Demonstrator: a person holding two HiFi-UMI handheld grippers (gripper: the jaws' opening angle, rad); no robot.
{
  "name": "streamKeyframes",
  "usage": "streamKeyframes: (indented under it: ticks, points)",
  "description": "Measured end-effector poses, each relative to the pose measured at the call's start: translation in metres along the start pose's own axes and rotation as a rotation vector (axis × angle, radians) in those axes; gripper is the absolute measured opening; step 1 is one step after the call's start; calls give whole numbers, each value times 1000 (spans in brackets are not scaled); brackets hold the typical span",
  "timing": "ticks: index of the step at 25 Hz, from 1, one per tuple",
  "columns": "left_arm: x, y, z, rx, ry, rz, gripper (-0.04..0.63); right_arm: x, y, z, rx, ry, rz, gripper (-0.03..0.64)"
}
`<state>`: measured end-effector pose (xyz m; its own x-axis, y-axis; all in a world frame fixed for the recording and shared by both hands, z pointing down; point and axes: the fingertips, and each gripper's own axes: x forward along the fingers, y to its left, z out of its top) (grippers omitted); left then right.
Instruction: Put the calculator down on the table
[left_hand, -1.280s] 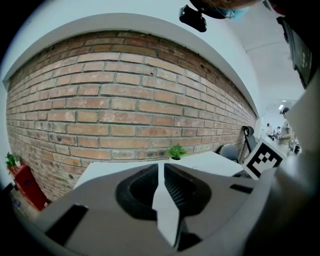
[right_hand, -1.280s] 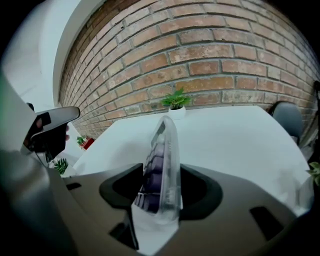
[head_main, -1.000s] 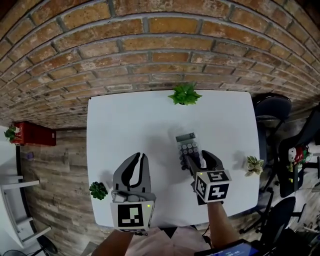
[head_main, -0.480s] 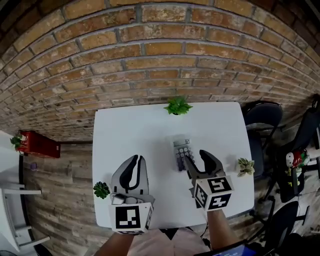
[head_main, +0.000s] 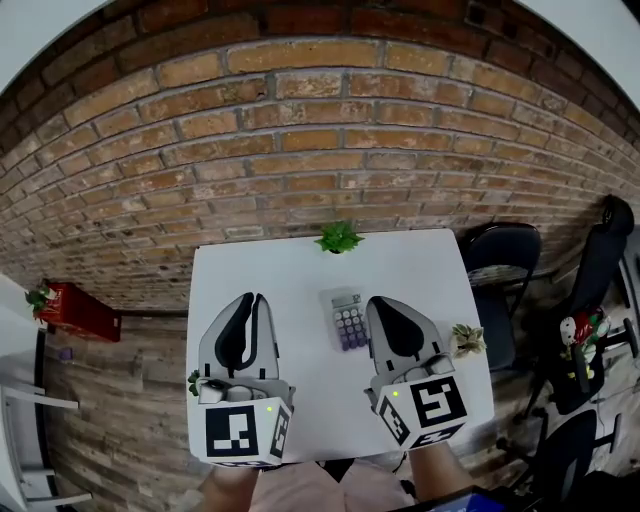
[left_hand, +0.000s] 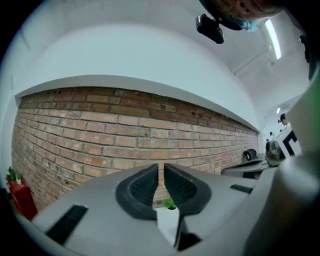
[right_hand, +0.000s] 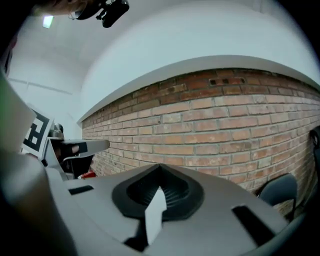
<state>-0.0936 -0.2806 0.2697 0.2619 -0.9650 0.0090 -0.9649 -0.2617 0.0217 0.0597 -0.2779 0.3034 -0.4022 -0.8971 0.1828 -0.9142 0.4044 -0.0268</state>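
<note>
The grey calculator (head_main: 346, 320) with its purple keys lies flat on the white table (head_main: 280, 265), near the middle. Both grippers are held well above the table and point level toward the brick wall. My right gripper (head_main: 384, 303) is just right of the calculator in the head view; its jaws are closing and now meet with nothing between them (right_hand: 160, 167). My left gripper (head_main: 253, 299) is left of the calculator, its tips almost touching and empty (left_hand: 161, 166).
A leafy green plant (head_main: 339, 238) stands at the table's far edge by the brick wall. A small succulent (head_main: 465, 338) is at the right edge, and another green plant (head_main: 193, 381) shows at the left edge. A dark chair (head_main: 500, 250) stands right of the table.
Both grippers have risen away from the table. The right jaws, open around the calculator's near end before, have come off it and closed. The calculator stays on the table.
</note>
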Motion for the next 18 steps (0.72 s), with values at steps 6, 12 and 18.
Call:
streamKeyframes:
  ticks: [6,12,18]
  points:
    - [-15,-15,21,6,-48,-22,41,-20,7,24,-62,-52,0,-2]
    - [-23,-25,24,4,-60,-43,41,-30,11,33,-63,-78,3,-2]
    - [-22,-31,28,14,-73,-53,41,-33,10,38,-66,-90,10,-2]
